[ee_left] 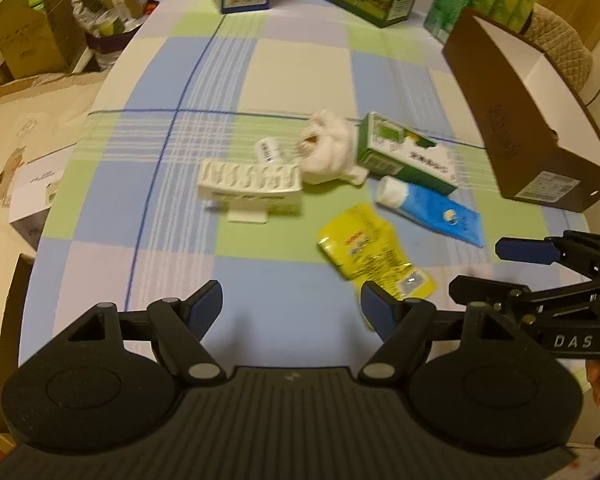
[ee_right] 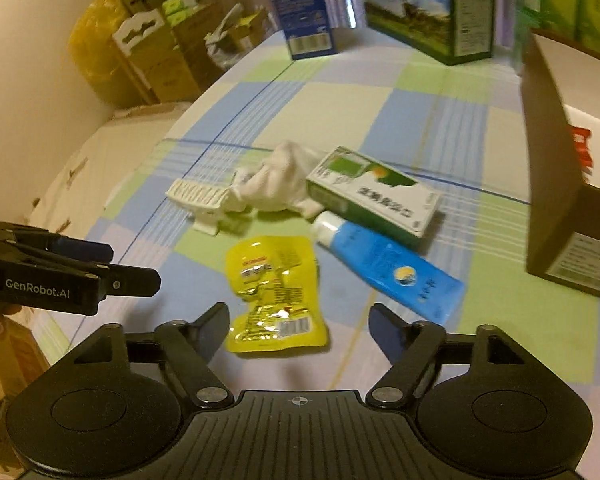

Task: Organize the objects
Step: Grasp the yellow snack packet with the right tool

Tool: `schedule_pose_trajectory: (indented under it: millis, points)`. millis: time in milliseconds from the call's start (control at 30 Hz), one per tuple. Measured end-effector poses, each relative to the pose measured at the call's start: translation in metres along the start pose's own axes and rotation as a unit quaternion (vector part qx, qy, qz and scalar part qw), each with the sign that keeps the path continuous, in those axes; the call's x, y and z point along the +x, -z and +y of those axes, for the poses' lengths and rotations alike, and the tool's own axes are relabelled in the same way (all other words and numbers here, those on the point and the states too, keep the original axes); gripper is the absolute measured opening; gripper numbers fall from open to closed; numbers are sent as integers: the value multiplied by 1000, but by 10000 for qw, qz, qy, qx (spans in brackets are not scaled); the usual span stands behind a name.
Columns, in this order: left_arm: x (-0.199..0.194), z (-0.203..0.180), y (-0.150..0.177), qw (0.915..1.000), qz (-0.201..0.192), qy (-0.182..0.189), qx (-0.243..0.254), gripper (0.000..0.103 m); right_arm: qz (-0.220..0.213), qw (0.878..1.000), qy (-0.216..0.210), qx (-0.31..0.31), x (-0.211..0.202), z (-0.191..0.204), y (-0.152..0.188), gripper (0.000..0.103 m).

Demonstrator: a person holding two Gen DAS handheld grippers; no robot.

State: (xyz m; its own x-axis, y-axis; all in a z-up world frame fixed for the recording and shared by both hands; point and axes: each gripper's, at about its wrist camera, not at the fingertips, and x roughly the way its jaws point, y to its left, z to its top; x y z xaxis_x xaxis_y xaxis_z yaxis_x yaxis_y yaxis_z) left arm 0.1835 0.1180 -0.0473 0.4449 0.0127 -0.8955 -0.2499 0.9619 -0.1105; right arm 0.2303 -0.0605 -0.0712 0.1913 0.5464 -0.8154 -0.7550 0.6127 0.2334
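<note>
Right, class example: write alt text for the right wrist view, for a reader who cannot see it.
An open right gripper hovers over a crumpled yellow packet on a checked tablecloth. Beyond lie a blue tube, a green carton, a white cloth and a white plastic rack; a brown box stands right, the left gripper enters left.

Both units are matte black, each with two round discs, silver pivot screws and blue-padded fingers. The left gripper (ee_left: 292, 304) carries white "GenRobot.AI" lettering; the right gripper (ee_right: 298, 324) reads "DAS".
</note>
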Motion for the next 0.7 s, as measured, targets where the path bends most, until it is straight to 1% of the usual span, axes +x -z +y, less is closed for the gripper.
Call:
schedule_pose_trajectory:
  millis: [200,400,600,700]
  points:
    - [12,18,5,9998,69,-185,-52,73,87,9997,162,-187,32,18,1,77]
    - [22,34,6,9994,95,-316,-94,73,41,9990,347,-294,57,28,2,78]
    - [30,46,3,9992,72,-363,-134,73,-16,9982,454,-402,75,37,1,78]
    - [34,52,1,9991,81,-393,-140,73,-41,9971,576,-492,85,41,1,78]
